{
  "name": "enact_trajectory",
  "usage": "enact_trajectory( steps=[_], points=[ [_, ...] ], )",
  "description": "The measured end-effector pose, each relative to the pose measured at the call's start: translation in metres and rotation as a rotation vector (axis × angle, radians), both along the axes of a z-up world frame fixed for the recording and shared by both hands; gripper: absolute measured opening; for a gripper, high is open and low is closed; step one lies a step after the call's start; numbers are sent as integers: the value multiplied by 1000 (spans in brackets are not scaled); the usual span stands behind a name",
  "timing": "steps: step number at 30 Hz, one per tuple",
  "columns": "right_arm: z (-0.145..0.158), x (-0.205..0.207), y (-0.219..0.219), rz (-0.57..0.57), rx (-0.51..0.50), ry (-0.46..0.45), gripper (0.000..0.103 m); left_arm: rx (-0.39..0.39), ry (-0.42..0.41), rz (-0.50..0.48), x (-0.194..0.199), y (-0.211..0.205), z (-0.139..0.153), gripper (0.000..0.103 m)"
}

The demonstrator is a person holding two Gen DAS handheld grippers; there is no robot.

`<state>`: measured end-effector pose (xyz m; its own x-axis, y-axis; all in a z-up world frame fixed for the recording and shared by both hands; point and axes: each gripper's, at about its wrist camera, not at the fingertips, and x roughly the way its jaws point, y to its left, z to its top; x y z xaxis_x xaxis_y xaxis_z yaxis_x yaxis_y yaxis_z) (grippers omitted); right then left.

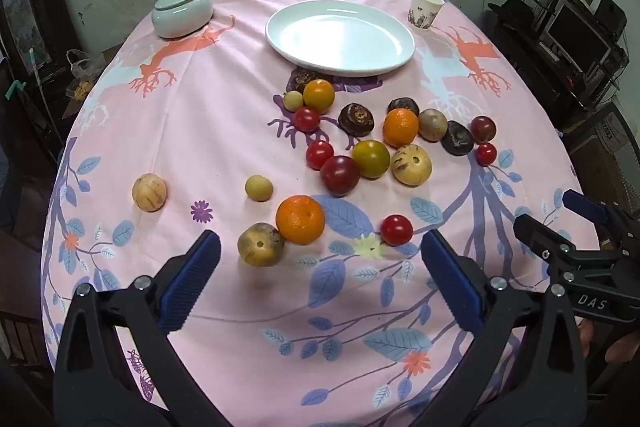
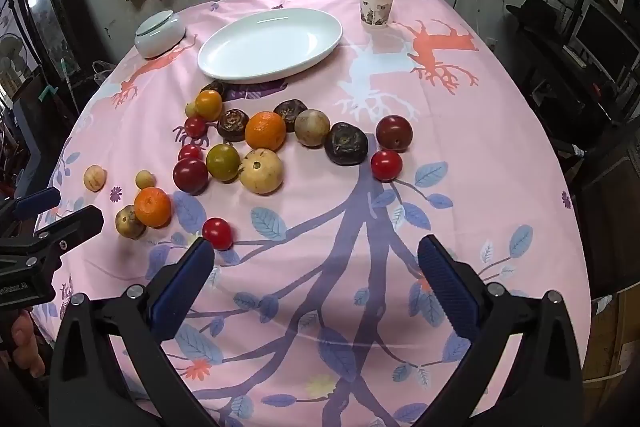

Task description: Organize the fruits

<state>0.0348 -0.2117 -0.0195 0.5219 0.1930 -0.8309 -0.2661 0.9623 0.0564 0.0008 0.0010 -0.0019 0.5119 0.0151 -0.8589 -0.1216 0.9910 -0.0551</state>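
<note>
Two grippers hang over a counter point(image 1: 224, 131) draped in a pink cloth printed with blue leaves and orange trees. Left gripper point(image 1: 320, 263), seen at the bottom of its own view, has its blue-padded fingers point(image 1: 192, 283) spread wide with nothing between them; just beyond the gap lie a speckled yellow fruit point(image 1: 261, 244) touching an orange point(image 1: 300, 219), with a small red tomato point(image 1: 396, 229) a little to the right. Right gripper point(image 2: 316, 263), at the bottom of its own view, likewise has its fingers point(image 2: 450, 287) wide apart and empty, over bare cloth; the same red tomato sits just beyond its left finger. Each gripper also shows at the edge of the other's view, the right one at the lower right of the left view, the left one at the lower left of the right view, where part of a hand point(image 2: 24, 343) appears below it. Most of the fruits form a loose cluster in the middle of the counter: a second orange point(image 1: 401, 127), dark wrinkled fruits point(image 1: 356, 119), red tomatoes, a green-yellow one point(image 1: 371, 159) and pale speckled ones. Two pale fruits point(image 1: 149, 192) lie apart at centre left of the left view. An empty white oval plate point(image 1: 340, 37) stands beyond the cluster at upper centre, a lidded pale-green bowl point(image 1: 182, 11) to its left, a paper cup point(image 1: 426, 9) to its right.
</note>
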Motion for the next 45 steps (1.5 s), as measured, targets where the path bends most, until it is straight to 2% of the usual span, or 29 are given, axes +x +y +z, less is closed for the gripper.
enact_trajectory(
  steps=[8, 9, 14, 45],
  points=[
    [-4, 0, 2, -1, -20, 4, 102, 11, 32, 35, -2, -1, -1, 101],
    [-4, -3, 4, -2, -19, 3, 102, -1, 30, 2, 4, 0, -10, 101],
    [-3, -1, 3, 7, -8, 15, 102, -2, 37, 8, 5, 1, -13, 101],
    [-9, 1, 4, 15, -17, 33, 102, -8, 58, 29, 3, 5, -18, 101]
  ],
)
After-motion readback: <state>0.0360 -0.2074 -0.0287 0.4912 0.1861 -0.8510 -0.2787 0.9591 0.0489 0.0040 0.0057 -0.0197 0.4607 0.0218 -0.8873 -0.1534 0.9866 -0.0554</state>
